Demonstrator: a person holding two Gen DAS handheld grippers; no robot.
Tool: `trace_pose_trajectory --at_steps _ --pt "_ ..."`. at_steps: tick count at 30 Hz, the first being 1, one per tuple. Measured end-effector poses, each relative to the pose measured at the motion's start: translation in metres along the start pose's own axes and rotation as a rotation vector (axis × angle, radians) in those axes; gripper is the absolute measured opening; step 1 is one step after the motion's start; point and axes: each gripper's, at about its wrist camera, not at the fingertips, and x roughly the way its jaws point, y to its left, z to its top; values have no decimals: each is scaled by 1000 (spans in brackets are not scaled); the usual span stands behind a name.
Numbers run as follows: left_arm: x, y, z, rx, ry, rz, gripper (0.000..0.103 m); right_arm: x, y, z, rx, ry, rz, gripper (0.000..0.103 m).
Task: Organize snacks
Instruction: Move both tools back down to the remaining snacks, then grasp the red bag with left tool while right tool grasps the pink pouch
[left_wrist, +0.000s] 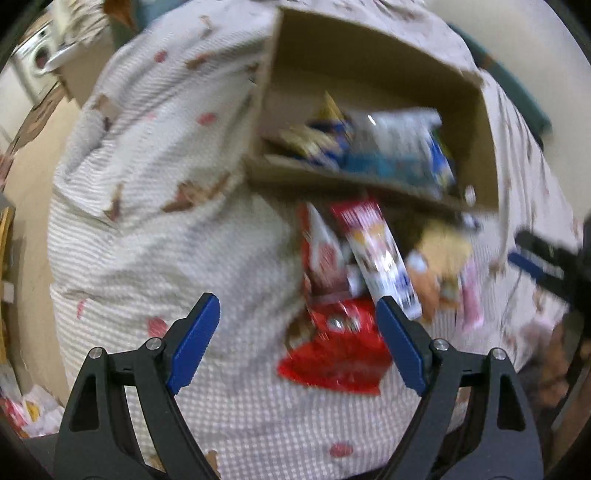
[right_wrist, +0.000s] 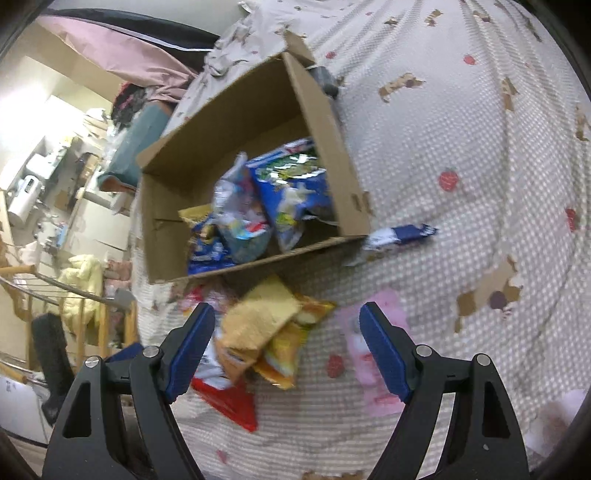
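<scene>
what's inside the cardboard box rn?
Cardboard box holds several snack bags: a blue-green one, a pale one, a yellow-blue one. Anything beneath them is covered.

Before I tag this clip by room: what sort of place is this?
Most likely a lived-in bedroom: a printed bedspread under the cardboard box of snacks, and a clothes drying rack alongside.

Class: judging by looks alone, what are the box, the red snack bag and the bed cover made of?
Box: plain brown cardboard, matt, with raw cut edges.
Red snack bag: probably plastic film, glossy, crinkled, catching glints.
Bed cover: woven fabric, matt, waffle-textured and printed.
</scene>
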Motion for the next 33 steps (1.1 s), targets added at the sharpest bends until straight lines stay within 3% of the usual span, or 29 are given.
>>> trace_pose_trajectory --at_steps 4,9,13,18,22,25,30,33 --pt "22 -29 -20 133 75 39 84 1 -19 -4 34 18 -58 84" --pt "49 -64 -40 250 103 71 84 0 -38 -3 86 26 -74 84" --pt "63 -84 -45 317 121 135 84 4 -41 -5 52 63 -131 84" --pt "77 -84 -35 262 155 115 84 28 -42 -13 -51 170 -283 84" --pt "86 -87 -30 242 167 108 84 52 -37 -23 -116 253 -321 83" --pt "90 -86 -27 228 170 105 83 68 -21 -29 -239 278 -404 83" --pt "91 -82 -29 208 184 99 67 88 -8 -41 -369 317 -484 83" --pt "91 -84 -29 224 181 108 62 93 -13 -41 -349 327 -468 83"
